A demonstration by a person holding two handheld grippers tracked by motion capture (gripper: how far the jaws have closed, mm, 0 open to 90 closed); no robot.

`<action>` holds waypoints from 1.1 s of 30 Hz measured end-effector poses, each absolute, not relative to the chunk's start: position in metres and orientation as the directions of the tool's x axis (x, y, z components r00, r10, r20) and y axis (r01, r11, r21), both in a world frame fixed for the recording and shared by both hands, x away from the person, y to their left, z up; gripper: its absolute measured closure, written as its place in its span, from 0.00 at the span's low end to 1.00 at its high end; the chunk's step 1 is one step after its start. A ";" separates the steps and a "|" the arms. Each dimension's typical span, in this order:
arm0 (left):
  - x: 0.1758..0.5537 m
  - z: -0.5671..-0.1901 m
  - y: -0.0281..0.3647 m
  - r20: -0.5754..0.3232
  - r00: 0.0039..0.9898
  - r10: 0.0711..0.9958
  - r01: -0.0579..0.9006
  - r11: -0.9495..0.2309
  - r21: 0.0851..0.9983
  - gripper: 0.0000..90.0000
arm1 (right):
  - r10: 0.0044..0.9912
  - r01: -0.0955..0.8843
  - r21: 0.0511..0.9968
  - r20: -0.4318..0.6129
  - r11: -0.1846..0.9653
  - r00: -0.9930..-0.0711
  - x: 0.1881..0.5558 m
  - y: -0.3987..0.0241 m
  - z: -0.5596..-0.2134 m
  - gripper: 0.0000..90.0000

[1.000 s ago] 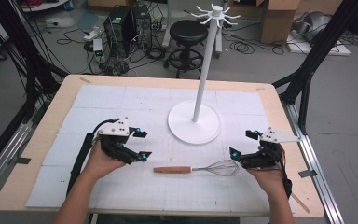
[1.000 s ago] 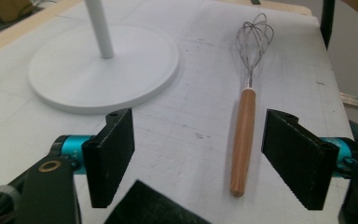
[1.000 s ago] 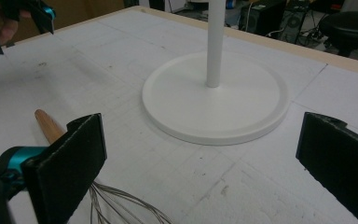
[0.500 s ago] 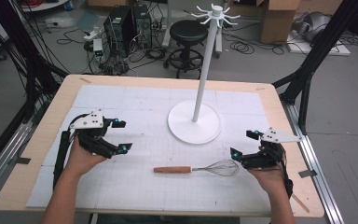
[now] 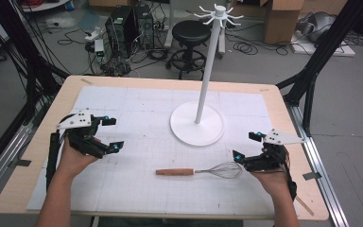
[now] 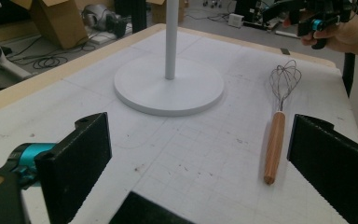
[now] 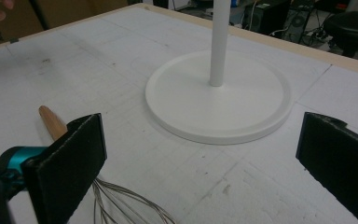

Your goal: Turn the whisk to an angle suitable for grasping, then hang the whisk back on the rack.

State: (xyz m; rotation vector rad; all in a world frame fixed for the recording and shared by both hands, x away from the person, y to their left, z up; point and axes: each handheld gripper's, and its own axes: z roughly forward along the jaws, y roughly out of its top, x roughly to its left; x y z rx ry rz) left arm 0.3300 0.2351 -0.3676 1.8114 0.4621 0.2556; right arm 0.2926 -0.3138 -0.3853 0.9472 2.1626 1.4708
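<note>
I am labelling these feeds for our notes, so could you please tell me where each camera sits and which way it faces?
High view: above the person's side, looking forward and down at the table; forearms, left gripper and right gripper show.
Left gripper view: rides the left gripper, facing the whisk and the right hand.
Right gripper view: rides the right gripper, facing the white stand.
Shared: whisk and stand.

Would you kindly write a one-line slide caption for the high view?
Two hand-held grippers, left and right, both open, flank a wooden-handled whisk lying before a white hook stand.
</note>
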 end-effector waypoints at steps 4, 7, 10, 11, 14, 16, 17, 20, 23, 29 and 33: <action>0.330 -0.366 0.238 -0.070 0.901 0.428 0.172 -0.206 0.963 0.07 | 0.700 0.325 0.917 0.075 0.232 -0.710 0.293 -0.315 -0.385 0.01; 0.330 -0.366 0.238 -0.069 0.900 0.430 0.165 -0.191 0.968 0.04 | 0.701 0.326 0.918 0.077 0.228 -0.709 0.293 -0.315 -0.385 0.01; 0.331 -0.366 0.238 -0.071 0.901 0.428 0.165 -0.187 0.968 0.02 | 0.703 0.331 0.916 0.079 0.229 -0.707 0.295 -0.315 -0.386 0.01; 0.331 -0.367 0.238 -0.068 0.900 0.431 0.164 -0.189 0.968 0.02 | 0.702 0.333 0.914 0.079 0.232 -0.707 0.295 -0.315 -0.386 0.01; 0.332 -0.368 0.239 -0.066 0.898 0.434 0.167 -0.198 0.966 0.02 | 0.705 0.333 0.915 0.080 0.228 -0.704 0.295 -0.315 -0.385 0.01; 0.332 -0.368 0.239 -0.062 0.898 0.436 0.166 -0.204 0.965 0.02 | 0.706 0.334 0.916 0.084 0.224 -0.704 0.295 -0.315 -0.385 0.01; 0.332 -0.368 0.239 -0.064 0.897 0.436 0.167 -0.201 0.965 0.02 | 0.704 0.331 0.915 0.079 0.229 -0.706 0.295 -0.314 -0.385 0.01; 0.332 -0.368 0.238 -0.060 0.898 0.437 0.161 -0.200 0.966 0.02 | 0.703 0.334 0.914 0.081 0.231 -0.707 0.295 -0.314 -0.385 0.01; 0.331 -0.368 0.238 -0.059 0.895 0.443 0.164 -0.205 0.965 0.02 | 0.701 0.335 0.912 0.080 0.235 -0.709 0.296 -0.314 -0.386 0.01; 0.331 -0.368 0.237 -0.051 0.894 0.445 0.162 -0.216 0.963 0.02 | 0.700 0.335 0.914 0.086 0.227 -0.709 0.295 -0.315 -0.384 0.01; 0.331 -0.368 0.237 -0.049 0.892 0.449 0.162 -0.217 0.963 0.02 | 0.699 0.335 0.915 0.086 0.227 -0.710 0.295 -0.315 -0.384 0.01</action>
